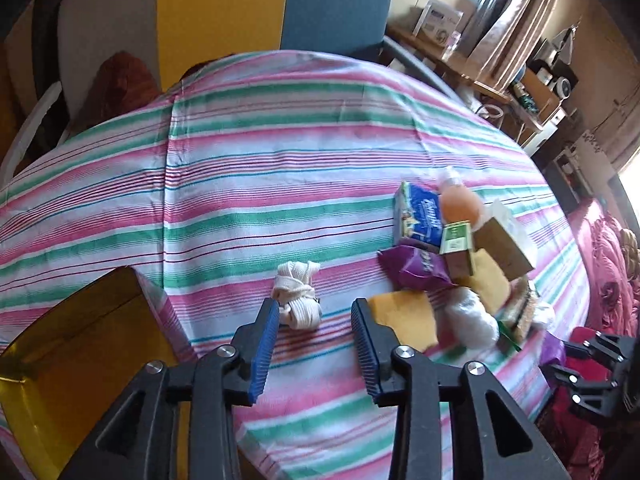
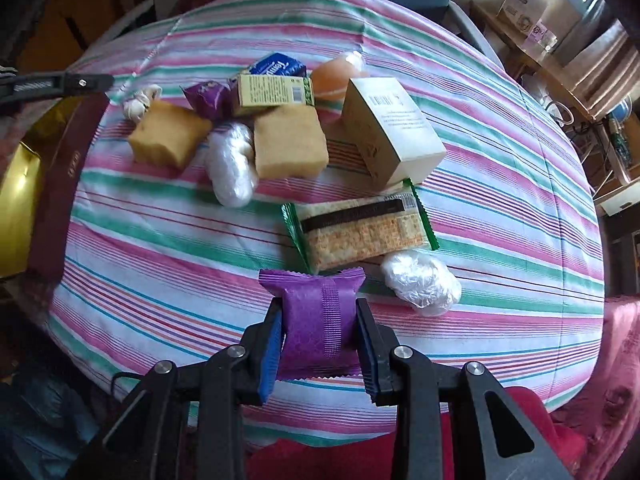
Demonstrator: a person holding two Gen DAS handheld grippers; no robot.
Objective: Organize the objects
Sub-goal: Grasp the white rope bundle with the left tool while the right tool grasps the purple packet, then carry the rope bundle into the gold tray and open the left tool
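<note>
My right gripper (image 2: 318, 316) is shut on a purple snack packet (image 2: 314, 320), held just above the striped cloth at the table's near edge. My left gripper (image 1: 314, 306) is open and empty, its tips just short of a white bandage roll (image 1: 298, 300), which also shows in the right wrist view (image 2: 138, 104). A gold-lined box (image 1: 76, 344) with a maroon rim (image 2: 60, 184) stands at the left of the table. The pile holds two yellow sponges (image 2: 168, 134) (image 2: 290, 146), a cream carton (image 2: 390, 130), a cracker pack (image 2: 360, 230) and two plastic-wrapped bundles (image 2: 232, 164) (image 2: 420, 282).
Further back lie a blue tissue pack (image 2: 276, 66), a second purple packet (image 2: 208, 98), a green-printed small box (image 2: 272, 92) and an orange bottle (image 2: 334, 76). Chairs (image 1: 332, 4) stand behind the table. Shelves (image 1: 532, 92) are at the right.
</note>
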